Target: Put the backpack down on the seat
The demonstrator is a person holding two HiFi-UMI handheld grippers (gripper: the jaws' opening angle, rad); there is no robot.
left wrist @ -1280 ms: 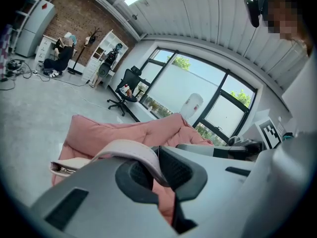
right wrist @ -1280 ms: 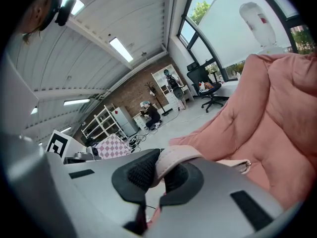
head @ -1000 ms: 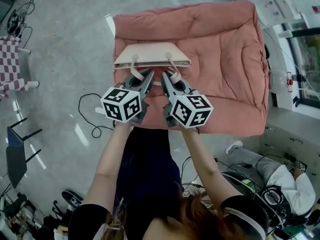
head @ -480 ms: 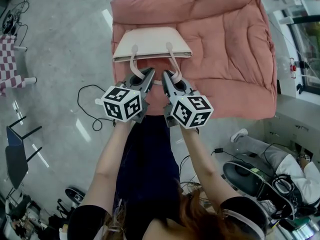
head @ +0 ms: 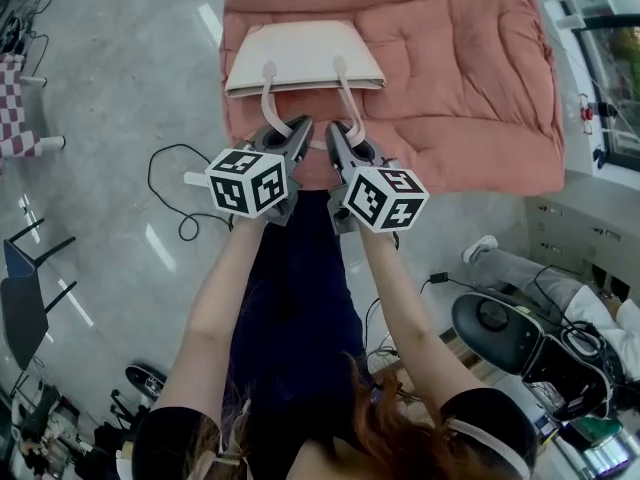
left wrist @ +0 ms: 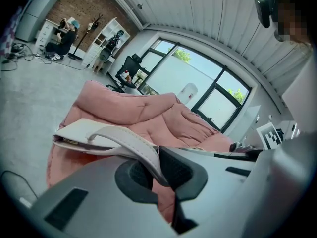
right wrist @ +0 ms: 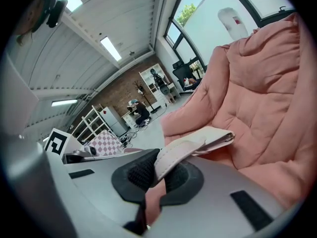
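A cream bag point(head: 303, 58) with two straps hangs over the left part of a pink cushioned seat point(head: 470, 78). My left gripper point(head: 296, 131) is shut on the bag's left strap point(head: 268, 93), seen pinched between the dark pads in the left gripper view point(left wrist: 148, 155). My right gripper point(head: 334, 134) is shut on the right strap point(head: 347, 103), which runs up from the pads in the right gripper view point(right wrist: 173, 155) to the bag's top edge point(right wrist: 208, 138). Both grippers sit side by side just in front of the seat's near edge.
A black cable point(head: 175, 193) loops on the grey floor left of the seat. A checkered stool point(head: 25, 108) stands at far left and a dark chair point(head: 25, 288) lower left. At the right are a white cabinet point(head: 590, 218), another person's legs point(head: 520, 273) and a round black device point(head: 495, 323).
The bag and both grippers have shifted up the head view, farther over the seat, while the view itself has moved so the seat sits higher in frame. Both grips have stayed shut on the straps.
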